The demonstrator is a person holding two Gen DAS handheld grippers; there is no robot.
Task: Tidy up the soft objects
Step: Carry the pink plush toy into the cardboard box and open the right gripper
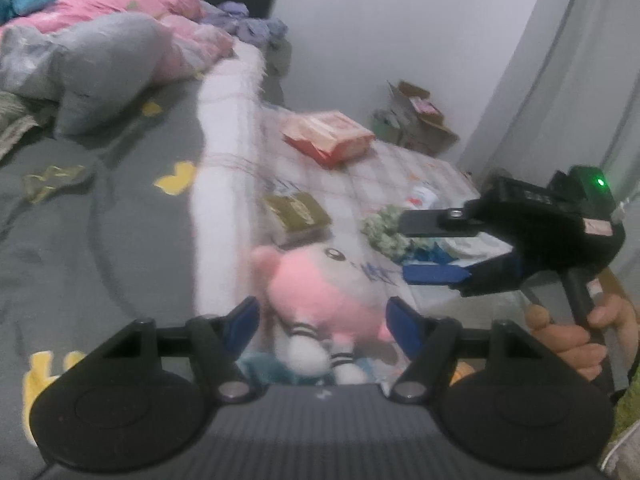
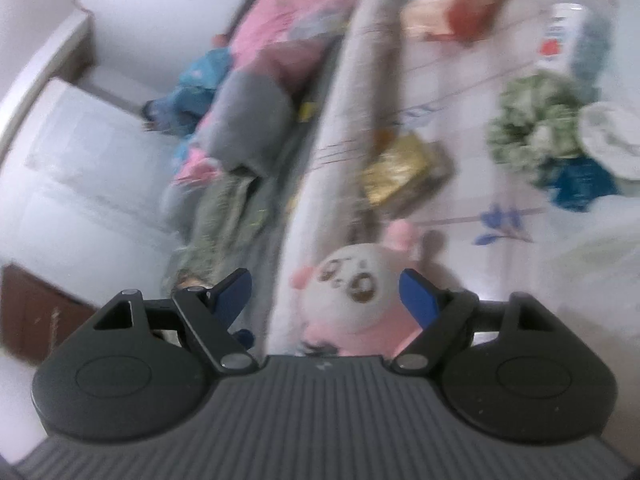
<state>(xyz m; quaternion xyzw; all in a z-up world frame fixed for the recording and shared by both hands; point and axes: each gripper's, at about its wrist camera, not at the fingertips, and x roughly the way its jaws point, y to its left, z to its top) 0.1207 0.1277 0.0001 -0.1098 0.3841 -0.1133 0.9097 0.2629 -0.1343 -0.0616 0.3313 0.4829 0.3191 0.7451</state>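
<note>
A pink plush doll [image 1: 320, 292] with a white face [image 2: 352, 284] lies on a pale checked blanket [image 1: 400, 168], feet toward the left wrist camera. My left gripper [image 1: 322, 314] straddles its body; a thin gap shows at the left pad, so the jaws stand open. My right gripper [image 1: 405, 248] comes in from the right with its fingers one above the other, open, tips just beside the doll's head. In the right wrist view that gripper [image 2: 326, 280] frames the doll's face without touching it. A person's hand [image 1: 568, 332] holds its handle.
A long white fluffy roll [image 1: 228, 160] runs beside the doll. An orange pack [image 1: 328, 136], a gold packet [image 1: 298, 210], a green fluffy thing [image 1: 384, 228] and blue cloth [image 2: 580, 184] lie on the blanket. A grey pillow [image 1: 108, 68] and pink quilt [image 1: 120, 4] sit on the grey bed. Cardboard boxes [image 1: 416, 116] stand by the wall.
</note>
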